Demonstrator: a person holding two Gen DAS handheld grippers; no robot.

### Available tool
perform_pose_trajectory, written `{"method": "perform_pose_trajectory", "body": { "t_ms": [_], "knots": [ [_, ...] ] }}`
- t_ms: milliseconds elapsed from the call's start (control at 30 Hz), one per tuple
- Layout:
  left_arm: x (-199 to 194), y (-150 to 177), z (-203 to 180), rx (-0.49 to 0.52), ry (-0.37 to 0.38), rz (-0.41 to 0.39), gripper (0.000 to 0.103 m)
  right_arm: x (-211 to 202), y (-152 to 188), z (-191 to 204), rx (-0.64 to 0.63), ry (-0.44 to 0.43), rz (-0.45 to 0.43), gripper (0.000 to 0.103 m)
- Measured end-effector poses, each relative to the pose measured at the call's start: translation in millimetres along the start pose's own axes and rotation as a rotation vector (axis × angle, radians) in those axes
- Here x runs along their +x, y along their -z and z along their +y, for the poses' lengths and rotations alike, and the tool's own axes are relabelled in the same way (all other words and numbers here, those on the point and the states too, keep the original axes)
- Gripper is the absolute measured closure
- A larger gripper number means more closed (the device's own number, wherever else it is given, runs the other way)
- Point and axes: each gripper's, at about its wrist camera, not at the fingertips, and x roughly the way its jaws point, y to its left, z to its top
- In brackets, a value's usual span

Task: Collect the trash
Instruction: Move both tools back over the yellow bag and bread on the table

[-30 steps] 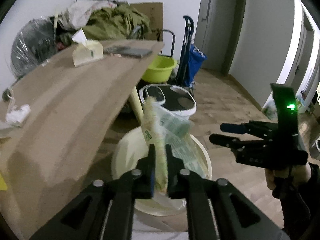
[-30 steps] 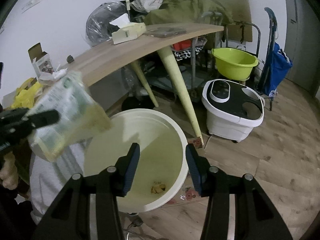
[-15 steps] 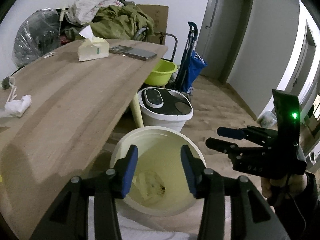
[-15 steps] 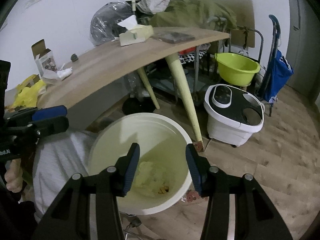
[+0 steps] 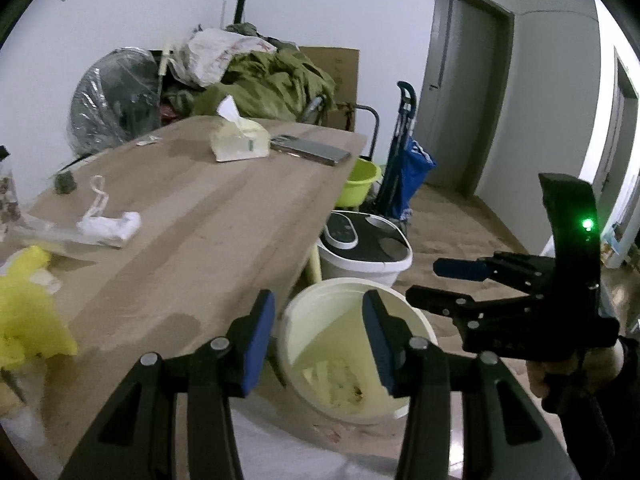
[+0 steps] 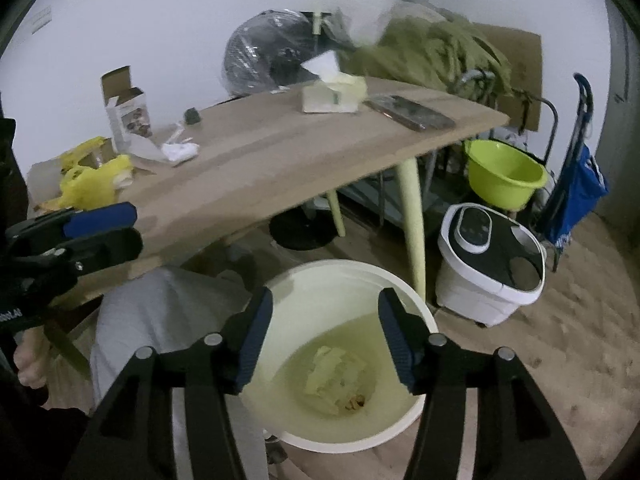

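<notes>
Wrapper (image 6: 334,376) lies crumpled at the bottom of the cream bucket (image 6: 400,288) beside the wooden surface (image 6: 280,160); left tool (image 5: 318,332) and right tool (image 6: 325,332) hover above, both spread wide, empty.

cream bin (image 6: 412,304) – lime basin (image 6: 505,174), yellow bag (image 5: 28,320)

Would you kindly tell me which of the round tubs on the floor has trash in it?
The cream bucket beside the table leg; crumpled wrappers lie inside. The lime-green basin shows nothing inside.
</notes>
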Motion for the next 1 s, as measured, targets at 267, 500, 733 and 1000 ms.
{"method": "perform_pose_trajectory", "body": {
  "t_ms": [267,500,733,1000],
  "knots": [
    [-31.0,6.8,20.8,-0.043,-0.049,-0.054,0.057,-6.6,-19.5,34.4,-0.070,-0.044,-0.035,0.050],
    [-56.6,14.4,44.8,-0.090,-0.112,-0.083,0.057,-1.5,-33.4,65.8,-0.127,-0.091,-0.046,0.050],
    [-86.1,20.5,67.0,-0.144,-0.186,-0.115,0.057,5.0,-47.6,95.8,-0.177,-0.145,-0.059,0.050],
    [-128.6,25.9,100.0,-0.222,-0.301,-0.171,0.053,13.5,-63.4,132.6,-0.237,-0.227,-0.081,0.044]
  ]
}}
